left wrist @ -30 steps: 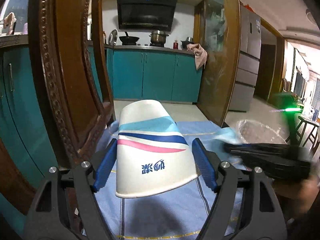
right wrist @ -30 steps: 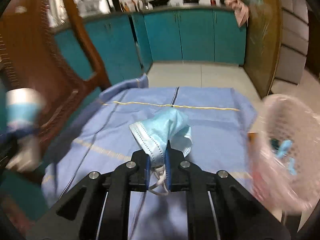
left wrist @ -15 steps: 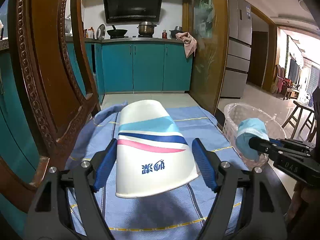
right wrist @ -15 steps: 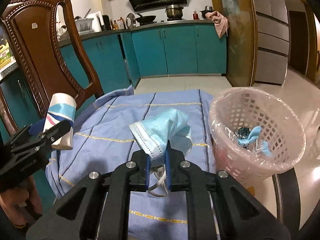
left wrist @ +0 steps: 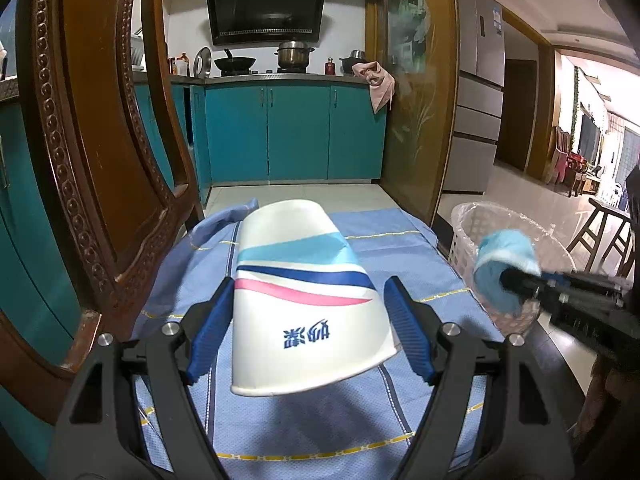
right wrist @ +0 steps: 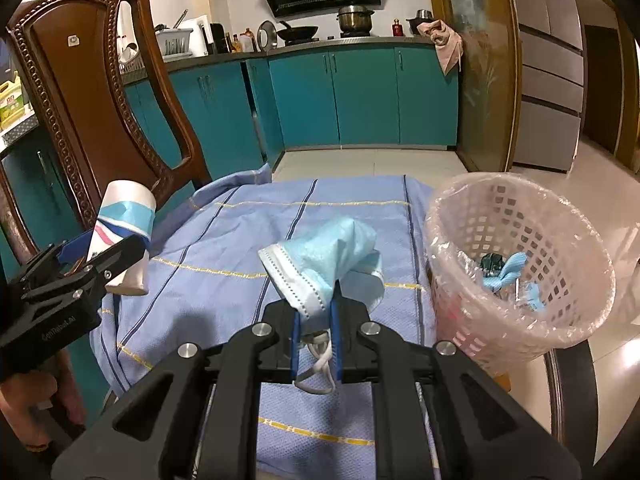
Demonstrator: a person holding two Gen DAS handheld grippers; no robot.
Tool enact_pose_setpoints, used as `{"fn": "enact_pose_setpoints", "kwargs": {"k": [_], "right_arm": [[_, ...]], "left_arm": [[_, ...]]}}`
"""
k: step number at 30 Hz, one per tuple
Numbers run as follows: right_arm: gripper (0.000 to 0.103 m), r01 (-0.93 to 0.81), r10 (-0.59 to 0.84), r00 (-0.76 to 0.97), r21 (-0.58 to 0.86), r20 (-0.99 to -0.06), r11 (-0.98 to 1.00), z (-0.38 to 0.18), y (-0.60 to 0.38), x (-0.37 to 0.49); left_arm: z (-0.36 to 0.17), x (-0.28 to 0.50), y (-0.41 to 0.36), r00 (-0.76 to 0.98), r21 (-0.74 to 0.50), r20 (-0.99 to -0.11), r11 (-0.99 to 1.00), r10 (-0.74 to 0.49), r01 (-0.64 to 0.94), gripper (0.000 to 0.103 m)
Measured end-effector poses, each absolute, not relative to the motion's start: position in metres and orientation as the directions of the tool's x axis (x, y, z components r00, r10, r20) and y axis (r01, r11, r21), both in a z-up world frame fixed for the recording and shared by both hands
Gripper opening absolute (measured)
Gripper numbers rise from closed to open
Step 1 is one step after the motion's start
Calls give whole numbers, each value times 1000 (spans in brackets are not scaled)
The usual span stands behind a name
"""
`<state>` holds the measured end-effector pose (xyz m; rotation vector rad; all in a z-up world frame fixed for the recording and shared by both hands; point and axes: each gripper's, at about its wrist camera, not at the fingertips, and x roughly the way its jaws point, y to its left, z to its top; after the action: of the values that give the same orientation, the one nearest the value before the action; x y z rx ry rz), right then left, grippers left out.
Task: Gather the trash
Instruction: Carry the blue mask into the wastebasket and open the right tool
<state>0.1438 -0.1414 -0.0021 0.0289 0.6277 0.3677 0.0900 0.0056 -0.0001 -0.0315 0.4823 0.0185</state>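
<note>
While the left hand-held gripper clamps the paper cup, the right hand-held gripper pinches the mask, both tilted downward.

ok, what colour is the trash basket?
Pale pink basket, clear plastic liner; the right wrist view shows it best.

paper cup: 1 | face mask: 1 | pink basket: 1 | wooden chair: 1 | blue tablecloth: 1 | grippers: 2

A home kitchen ahead of the grippers: teal base cabinets, black range hood, steel pot on the stove.
</note>
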Motion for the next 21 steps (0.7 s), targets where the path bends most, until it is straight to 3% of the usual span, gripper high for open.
{"fn": "enact_pose_setpoints", "kwargs": {"k": [4, 6, 7, 8, 10, 12, 14, 16, 21], "right_arm": [[13, -167, 242, 849, 196, -469, 966, 19, -194, 162], [17, -62, 171, 870, 242, -462, 968, 19, -231, 184], [28, -27, 152, 865, 258, -478, 966, 13, -244, 195], [48, 5, 138, 854, 273, -502, 962, 7, -255, 204], [69, 90, 129, 829, 358, -545, 930, -8, -281, 213], [70, 128, 176, 832, 492, -526, 861, -13, -306, 202], [86, 156, 144, 870, 539, -472, 828, -8, -320, 180], [94, 182, 90, 909, 580, -408, 794, -2, -332, 158], [98, 230, 23, 929, 622, -370, 749, -1, -349, 143]], "left_arm": [[-1, 89, 5, 889, -26, -458, 1000, 2, -15, 76], [-2, 89, 3, 888, -26, -460, 1000, -5, -8, 76], [-2, 89, 1, 888, -27, -460, 1000, -9, -4, 76], [-2, 89, -1, 888, -28, -460, 1000, -17, 5, 76], [-3, 89, -5, 889, -26, -458, 999, -31, 21, 76], [-3, 88, -12, 890, -21, -452, 999, -52, 48, 76], [-5, 88, -18, 889, -14, -452, 997, -70, 72, 76], [-6, 88, -27, 881, -8, -464, 995, -89, 96, 76], [7, 99, -69, 853, -59, -468, 972, -230, 229, 77]]}}
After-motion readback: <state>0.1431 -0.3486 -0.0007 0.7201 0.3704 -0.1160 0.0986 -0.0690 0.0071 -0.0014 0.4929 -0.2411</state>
